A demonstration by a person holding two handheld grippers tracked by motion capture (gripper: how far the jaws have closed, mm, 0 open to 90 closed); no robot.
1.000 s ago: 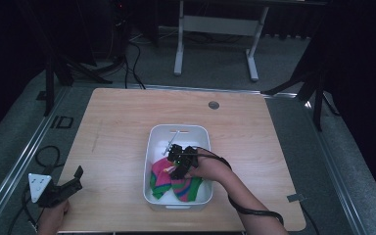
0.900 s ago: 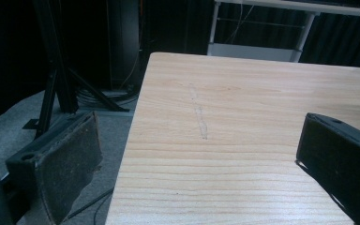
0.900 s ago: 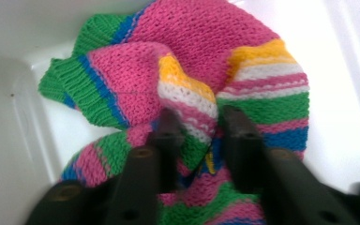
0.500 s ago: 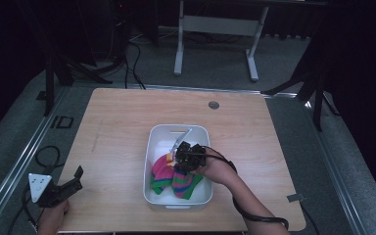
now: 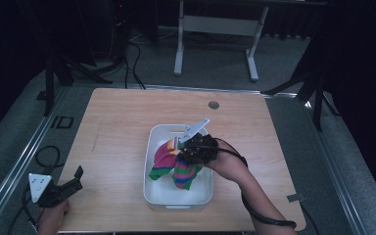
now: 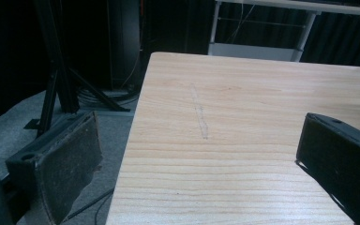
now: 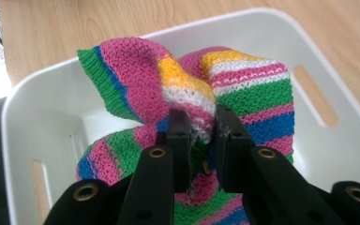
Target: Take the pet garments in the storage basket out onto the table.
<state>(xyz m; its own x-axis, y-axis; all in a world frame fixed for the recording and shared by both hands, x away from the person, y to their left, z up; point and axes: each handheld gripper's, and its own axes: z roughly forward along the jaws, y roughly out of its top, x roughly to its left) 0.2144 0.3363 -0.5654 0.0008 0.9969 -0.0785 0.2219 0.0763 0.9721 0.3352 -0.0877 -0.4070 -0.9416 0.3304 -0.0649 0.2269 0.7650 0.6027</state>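
Observation:
A knitted cloth (image 5: 170, 159) (image 7: 225, 84) striped in pink, green, blue, yellow and white hangs over a white plastic bin (image 5: 155, 192) (image 7: 37, 93) in the middle of the wooden table. My right gripper (image 5: 186, 150) (image 7: 201, 129) is shut on a fold of the cloth and holds it partly lifted above the bin, its lower end still inside. My left gripper (image 5: 73, 178) (image 6: 192, 154) rests open at the table's front left corner, with bare wood between its black jaws.
The wooden table (image 5: 122, 117) has a small round grommet (image 5: 214, 105) near its far edge. Black stands and cables (image 5: 127, 54) lie on the grey floor to the left, and a white desk frame (image 5: 215, 29) stands behind.
My right gripper has risen and drawn toward the bin's right side, pulling the striped cloth up out of the bin. The left gripper has stayed still.

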